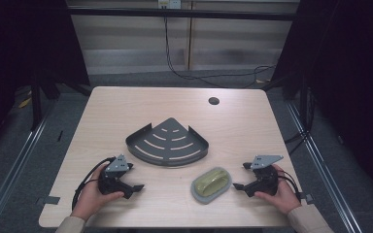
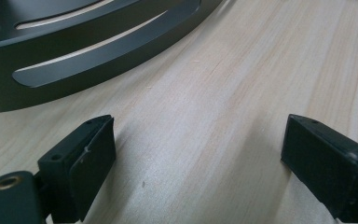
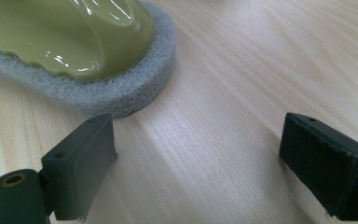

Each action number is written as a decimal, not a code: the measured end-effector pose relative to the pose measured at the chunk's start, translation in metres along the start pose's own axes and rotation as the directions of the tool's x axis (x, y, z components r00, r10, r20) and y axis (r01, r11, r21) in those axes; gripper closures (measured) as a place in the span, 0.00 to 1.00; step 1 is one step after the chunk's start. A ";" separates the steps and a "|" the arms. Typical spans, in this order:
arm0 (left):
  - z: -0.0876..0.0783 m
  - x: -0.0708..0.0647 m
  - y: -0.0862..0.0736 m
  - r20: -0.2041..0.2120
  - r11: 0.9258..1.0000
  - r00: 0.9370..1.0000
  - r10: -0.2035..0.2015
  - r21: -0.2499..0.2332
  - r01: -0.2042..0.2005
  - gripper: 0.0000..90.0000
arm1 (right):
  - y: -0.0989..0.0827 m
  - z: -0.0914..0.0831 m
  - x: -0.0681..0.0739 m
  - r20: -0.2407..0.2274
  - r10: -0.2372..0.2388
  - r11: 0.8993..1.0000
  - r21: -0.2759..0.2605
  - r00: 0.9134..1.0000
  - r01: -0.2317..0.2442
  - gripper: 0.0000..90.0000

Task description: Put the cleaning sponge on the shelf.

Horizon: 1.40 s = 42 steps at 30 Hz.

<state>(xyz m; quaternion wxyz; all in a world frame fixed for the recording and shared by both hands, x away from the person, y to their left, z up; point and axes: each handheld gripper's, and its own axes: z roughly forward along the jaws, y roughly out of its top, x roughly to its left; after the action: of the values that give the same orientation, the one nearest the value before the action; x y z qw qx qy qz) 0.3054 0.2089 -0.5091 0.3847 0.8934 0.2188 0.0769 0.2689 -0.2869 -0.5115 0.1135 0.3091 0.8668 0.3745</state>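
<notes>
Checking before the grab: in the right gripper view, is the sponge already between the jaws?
No. The sponge lies beyond the open right gripper, with bare table between its jaws.

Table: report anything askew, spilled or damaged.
Nothing stands out. The dark corner rack and the green scrub pad lie flat on the table, no spill, both grippers open and empty.

Premises present as a lab-type recording bay, not a home. A bare wooden table (image 1: 126, 111) with a cable hole (image 1: 213, 101) stands on grey carpet (image 1: 19, 160), flanked by metal rails (image 1: 9, 170) and black drapes (image 1: 9, 48). A black crossbar (image 1: 184, 13) spans the far side before pale wall panels (image 1: 126, 43), and loose cable (image 1: 213, 77) runs down to the floor.
</notes>
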 end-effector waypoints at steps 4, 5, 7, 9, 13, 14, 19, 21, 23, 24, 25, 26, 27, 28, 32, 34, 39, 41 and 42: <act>0.000 0.000 0.000 -0.001 1.000 1.000 -0.001 0.000 0.001 0.10 | 0.000 0.000 0.000 0.001 0.000 1.000 -0.001 1.000 0.000 0.11; 0.000 0.000 0.000 -0.001 1.000 1.000 -0.001 0.001 0.001 0.10 | 0.000 -0.001 0.000 0.000 0.001 1.000 0.008 1.000 -0.001 0.11; 0.000 0.000 0.000 -0.001 1.000 1.000 -0.001 0.001 0.001 0.10 | 0.004 -0.002 -0.001 -0.002 -0.007 0.999 0.047 1.000 0.008 0.14; 0.000 0.000 0.000 -0.001 1.000 1.000 -0.001 0.001 0.001 0.10 | 0.009 -0.004 -0.003 -0.015 0.000 0.996 0.087 1.000 0.002 0.16; 0.000 0.000 0.000 -0.001 1.000 1.000 -0.001 0.001 0.001 0.10 | 0.017 -0.005 -0.005 -0.058 -0.004 0.991 0.131 0.998 0.012 0.20; 0.000 0.000 0.000 -0.001 1.000 1.000 -0.001 0.001 0.001 0.10 | 0.022 -0.007 -0.005 -0.073 -0.013 0.989 0.147 0.997 0.024 0.22; 0.000 0.000 0.000 -0.001 1.000 1.000 -0.003 0.000 0.003 0.10 | 0.041 -0.011 -0.004 -0.129 -0.048 0.986 0.155 0.991 0.068 0.23; 0.000 0.000 0.000 -0.002 1.000 1.000 -0.003 0.000 0.003 0.10 | 0.049 -0.011 -0.003 -0.138 -0.068 0.978 0.188 0.988 0.094 0.22; 0.000 0.000 0.000 -0.002 1.000 1.000 -0.003 -0.001 0.003 0.10 | 0.058 -0.011 -0.002 -0.153 -0.085 0.970 0.213 0.985 0.117 0.22; 0.000 0.000 0.000 -0.001 1.000 1.000 -0.003 0.000 0.003 0.10 | 0.061 -0.011 -0.002 -0.157 -0.097 0.968 0.217 0.983 0.130 0.23; 0.000 0.000 0.000 -0.002 1.000 1.000 -0.003 0.000 0.003 0.10 | 0.063 -0.011 -0.001 -0.160 -0.104 0.965 0.222 0.982 0.138 0.23; 0.000 0.000 0.000 -0.001 1.000 1.000 -0.003 0.000 0.003 0.10 | 0.068 -0.011 -0.001 -0.170 -0.116 0.961 0.228 0.979 0.153 0.23; 0.000 0.000 0.000 -0.001 1.000 1.000 -0.004 0.000 0.004 0.10 | 0.071 -0.011 0.000 -0.171 -0.125 0.959 0.231 0.977 0.163 0.23; 0.000 0.000 0.000 -0.001 1.000 1.000 -0.004 0.000 0.004 0.10 | 0.073 -0.011 0.001 -0.175 -0.137 0.956 0.235 0.975 0.176 0.23; 0.000 0.000 0.000 -0.001 1.000 1.000 -0.003 0.000 0.003 0.10 | 0.084 -0.010 0.005 -0.189 -0.155 0.949 0.243 0.970 0.199 0.24; 0.000 0.000 0.000 -0.002 1.000 1.000 -0.003 0.000 0.003 0.10 | 0.087 -0.009 0.007 -0.191 -0.158 0.948 0.246 0.969 0.203 0.24; 0.000 0.000 0.000 -0.001 1.000 1.000 -0.004 0.000 0.004 0.10 | 0.101 -0.004 0.013 -0.220 -0.193 0.929 0.272 0.956 0.250 0.25; 0.000 0.000 0.000 -0.001 1.000 1.000 -0.004 0.000 0.004 0.10 | 0.104 -0.002 0.015 -0.228 -0.204 0.923 0.280 0.952 0.265 0.25; 0.000 0.000 0.000 -0.001 1.000 1.000 -0.004 0.000 0.004 0.10 | 0.104 -0.002 0.015 -0.228 -0.204 0.923 0.280 0.952 0.265 0.25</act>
<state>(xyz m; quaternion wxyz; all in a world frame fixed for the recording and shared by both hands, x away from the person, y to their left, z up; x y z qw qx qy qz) 0.3053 0.2089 -0.5091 0.3848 0.8929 0.2207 0.0769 0.3032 -0.2235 -0.4344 0.0228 0.1783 0.9521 0.2473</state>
